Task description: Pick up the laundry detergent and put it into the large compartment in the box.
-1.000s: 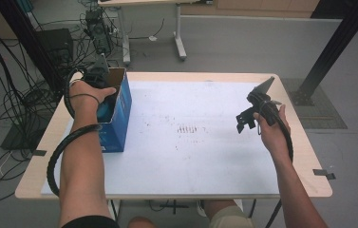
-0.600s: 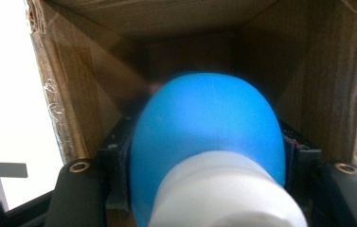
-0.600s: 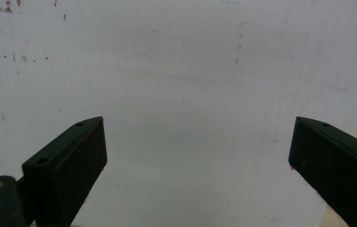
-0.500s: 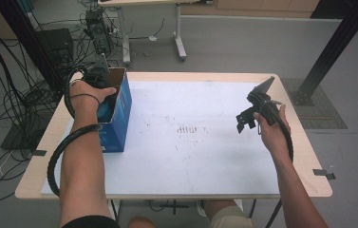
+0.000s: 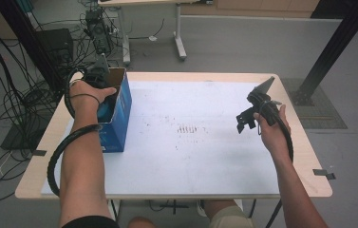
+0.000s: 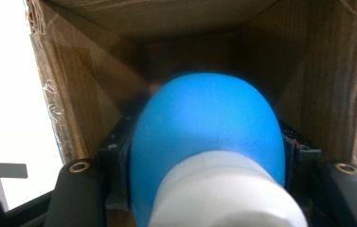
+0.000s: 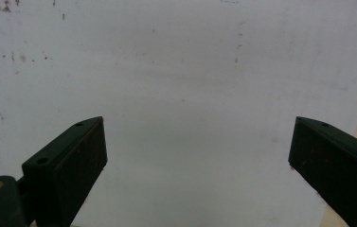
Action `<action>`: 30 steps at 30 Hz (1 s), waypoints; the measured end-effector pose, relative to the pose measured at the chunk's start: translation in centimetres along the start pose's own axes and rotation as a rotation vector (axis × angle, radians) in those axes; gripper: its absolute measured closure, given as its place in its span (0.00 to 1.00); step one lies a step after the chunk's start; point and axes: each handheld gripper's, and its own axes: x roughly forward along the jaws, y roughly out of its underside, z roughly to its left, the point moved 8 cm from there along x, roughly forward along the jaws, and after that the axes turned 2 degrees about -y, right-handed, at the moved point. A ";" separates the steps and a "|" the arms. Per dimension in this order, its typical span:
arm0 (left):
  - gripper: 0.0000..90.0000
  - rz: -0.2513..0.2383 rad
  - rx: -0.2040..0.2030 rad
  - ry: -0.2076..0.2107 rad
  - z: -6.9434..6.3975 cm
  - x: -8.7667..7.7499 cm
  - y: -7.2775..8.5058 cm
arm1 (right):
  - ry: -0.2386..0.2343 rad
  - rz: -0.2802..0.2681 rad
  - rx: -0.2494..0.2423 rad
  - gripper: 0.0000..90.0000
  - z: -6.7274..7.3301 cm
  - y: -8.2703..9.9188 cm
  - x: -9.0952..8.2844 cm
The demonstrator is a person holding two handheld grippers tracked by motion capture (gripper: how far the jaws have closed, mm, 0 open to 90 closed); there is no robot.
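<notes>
A wooden table (image 5: 309, 156) carries a white sheet (image 5: 191, 156) marked with small dark specks, and an open blue cardboard box (image 5: 119, 118) stands at its left edge. Inside that box the left gripper (image 6: 204, 189) has its jaws closed against the sides of a blue bottle with a white cap (image 6: 204, 142), the left hand (image 5: 91, 92) at the box's opening. The right gripper (image 7: 197, 156) is held above the sheet's right side, jaws spread wide and holding nothing
</notes>
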 end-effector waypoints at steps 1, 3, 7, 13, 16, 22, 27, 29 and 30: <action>0.41 -0.001 0.000 0.000 0.0 0.0 0.0 | 0.000 0.000 0.000 0.06 0.0 0.0 0.0; 0.41 0.000 0.000 0.001 0.0 0.0 0.0 | -0.001 0.000 0.001 0.06 0.0 0.0 0.0; 0.41 -0.001 -0.001 0.001 0.1 0.0 0.0 | -0.001 0.001 0.000 0.06 0.1 -0.1 0.1; 0.40 0.002 -0.007 0.009 0.2 -0.1 0.1 | -0.003 -0.003 -0.005 0.06 0.1 0.0 0.1; 0.39 0.000 -0.008 0.009 0.2 -0.2 0.1 | -0.004 -0.003 -0.003 0.06 0.1 0.0 0.1; 0.38 -0.001 -0.010 0.011 0.3 -0.4 0.2 | -0.006 -0.006 -0.009 0.06 0.2 0.0 0.1; 0.38 -0.005 -0.012 0.011 0.3 -0.6 0.2 | -0.006 -0.008 -0.011 0.06 0.2 0.0 0.0; 0.38 -0.008 -0.013 0.010 0.3 -0.7 0.3 | -0.006 -0.008 -0.011 0.06 0.2 0.0 0.0; 0.38 -0.009 -0.012 0.010 0.3 -0.8 0.3 | -0.007 -0.008 -0.008 0.06 0.3 0.0 0.0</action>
